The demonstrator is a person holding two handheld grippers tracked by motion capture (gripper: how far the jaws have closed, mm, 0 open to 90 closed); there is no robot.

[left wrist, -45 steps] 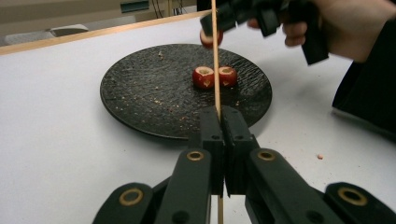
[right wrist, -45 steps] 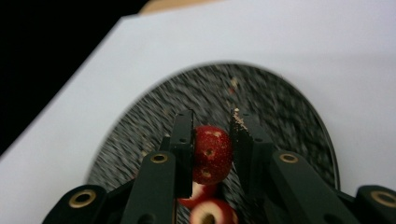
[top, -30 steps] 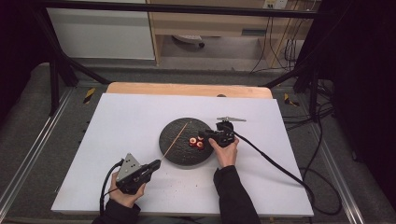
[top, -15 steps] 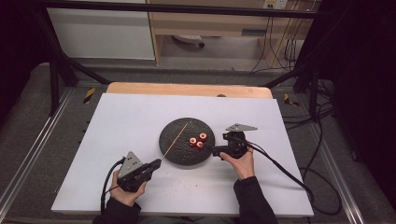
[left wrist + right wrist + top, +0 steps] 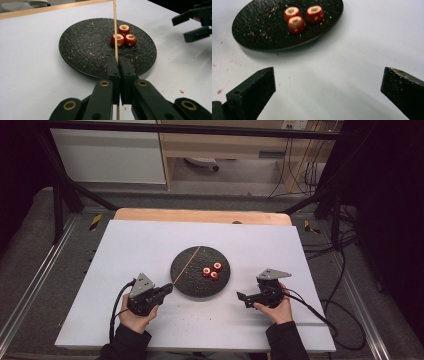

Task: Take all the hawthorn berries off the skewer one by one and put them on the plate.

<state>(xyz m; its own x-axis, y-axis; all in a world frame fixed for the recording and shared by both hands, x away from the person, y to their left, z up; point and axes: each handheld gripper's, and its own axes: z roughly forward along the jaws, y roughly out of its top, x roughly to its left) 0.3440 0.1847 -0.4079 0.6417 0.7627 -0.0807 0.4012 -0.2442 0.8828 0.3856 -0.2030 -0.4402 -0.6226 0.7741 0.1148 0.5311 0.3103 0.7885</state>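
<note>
Skewer, a thin wooden stick [image 5: 115, 30], is clamped in the closed left gripper [image 5: 117, 65] with its long axis over the round black textured plate [image 5: 187, 275] beside three red cored fruit pieces [image 5: 210, 270], nearer than the wide-open, empty right gripper [image 5: 243, 297].

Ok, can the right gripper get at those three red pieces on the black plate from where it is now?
Probably yes. The right gripper is open and empty beside the black plate, with bare table between. The red pieces lie on its side, and the skewer in the left gripper crosses the far side.
</note>
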